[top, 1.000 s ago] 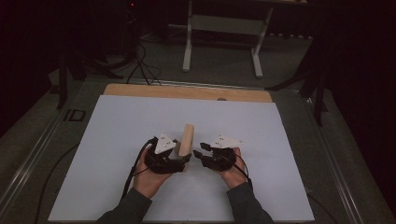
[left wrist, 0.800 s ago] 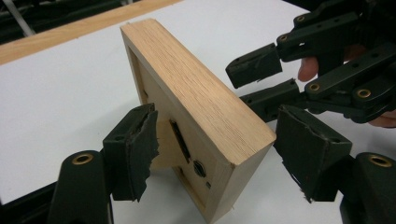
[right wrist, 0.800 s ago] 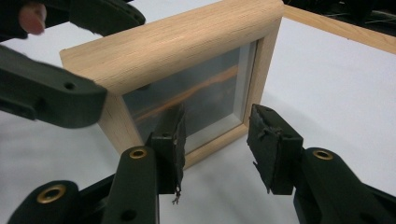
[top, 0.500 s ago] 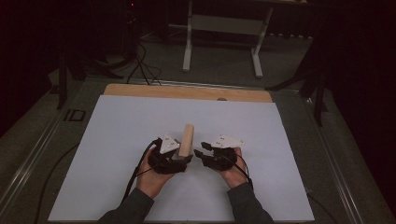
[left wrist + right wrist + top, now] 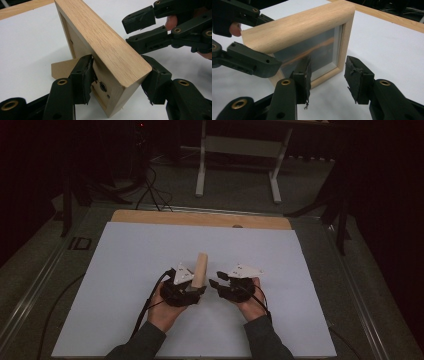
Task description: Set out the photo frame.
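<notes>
Right, your left gripper [image 5: 117, 82] has its jaws clamped on the wooden picture frame [image 5: 201, 268], standing on edge mid-worktop [image 5: 125, 260], long axis running away from you; your right gripper [image 5: 327, 75] hangs open beside its glass front.

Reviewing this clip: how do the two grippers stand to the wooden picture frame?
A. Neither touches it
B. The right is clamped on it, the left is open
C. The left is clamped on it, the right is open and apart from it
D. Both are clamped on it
C: the left gripper has its jaws pressed on both faces of the wooden picture frame, while the right gripper shows its jaws spread, clear of the frame's corner.
</notes>
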The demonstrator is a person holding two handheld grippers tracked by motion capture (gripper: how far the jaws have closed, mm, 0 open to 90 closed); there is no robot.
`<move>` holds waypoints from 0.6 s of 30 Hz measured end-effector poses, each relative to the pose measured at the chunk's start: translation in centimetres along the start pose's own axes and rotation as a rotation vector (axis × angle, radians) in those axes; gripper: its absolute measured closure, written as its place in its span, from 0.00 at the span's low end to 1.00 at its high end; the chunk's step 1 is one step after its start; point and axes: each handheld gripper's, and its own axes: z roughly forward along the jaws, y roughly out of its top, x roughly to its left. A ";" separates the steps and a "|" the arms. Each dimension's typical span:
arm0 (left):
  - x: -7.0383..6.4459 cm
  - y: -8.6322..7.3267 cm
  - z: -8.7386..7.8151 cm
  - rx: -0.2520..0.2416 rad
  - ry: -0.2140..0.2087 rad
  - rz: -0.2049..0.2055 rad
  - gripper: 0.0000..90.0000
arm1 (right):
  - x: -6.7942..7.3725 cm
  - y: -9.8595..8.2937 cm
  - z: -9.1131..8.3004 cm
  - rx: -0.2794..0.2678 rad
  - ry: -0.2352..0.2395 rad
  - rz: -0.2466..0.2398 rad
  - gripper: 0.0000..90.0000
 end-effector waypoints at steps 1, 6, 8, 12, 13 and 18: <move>0.0 0.0 0.0 0.001 0.000 0.001 0.51 | 0.0 0.0 0.0 -0.002 0.000 -0.001 0.62; 0.0 0.0 -0.1 -0.005 0.011 -0.001 0.54 | -0.1 0.1 -0.2 -0.008 -0.004 0.001 0.62; 0.2 0.0 -0.2 0.000 0.017 -0.002 0.57 | -0.2 0.1 -0.3 -0.014 -0.006 0.003 0.62; 0.5 0.0 -0.3 0.000 0.034 -0.010 0.62 | -0.4 0.2 -0.6 -0.022 -0.012 0.006 0.62; 0.6 0.0 -0.3 0.000 0.037 -0.014 0.63 | -0.4 0.2 -0.6 -0.024 -0.014 0.010 0.62; 1.1 -0.1 -0.5 0.003 0.055 -0.025 0.67 | -0.8 0.4 -1.1 -0.040 -0.024 0.017 0.62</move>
